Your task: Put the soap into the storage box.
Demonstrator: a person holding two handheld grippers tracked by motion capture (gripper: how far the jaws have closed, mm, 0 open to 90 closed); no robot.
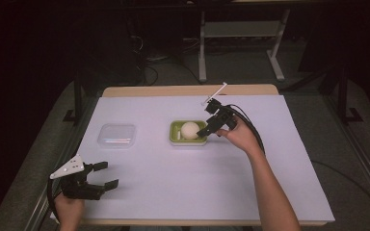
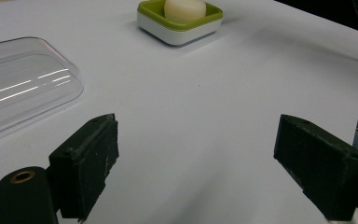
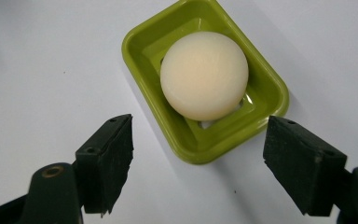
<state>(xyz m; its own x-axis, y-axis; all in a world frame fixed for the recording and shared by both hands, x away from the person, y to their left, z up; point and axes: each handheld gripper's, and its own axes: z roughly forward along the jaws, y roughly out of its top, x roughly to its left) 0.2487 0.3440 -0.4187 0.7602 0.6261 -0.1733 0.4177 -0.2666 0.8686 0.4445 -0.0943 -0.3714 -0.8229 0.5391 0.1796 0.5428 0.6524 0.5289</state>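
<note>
Held low at the near left corner of the worktop (image 1: 270,159), the left tool (image 1: 102,175) is seen with its jaws spread wide and nothing between them. A clear plastic lid (image 1: 117,135) is laid flat farther in. At the middle, a pale round soap (image 3: 204,74) is seated in a green dish (image 3: 272,95). The right tool (image 3: 200,161) is poised just beside the dish's right edge, jaws wide apart, nothing gripped, the dish framed between them.

A clear plastic lid (image 1: 117,135) lies on the white table (image 1: 173,178), left of centre.
</note>
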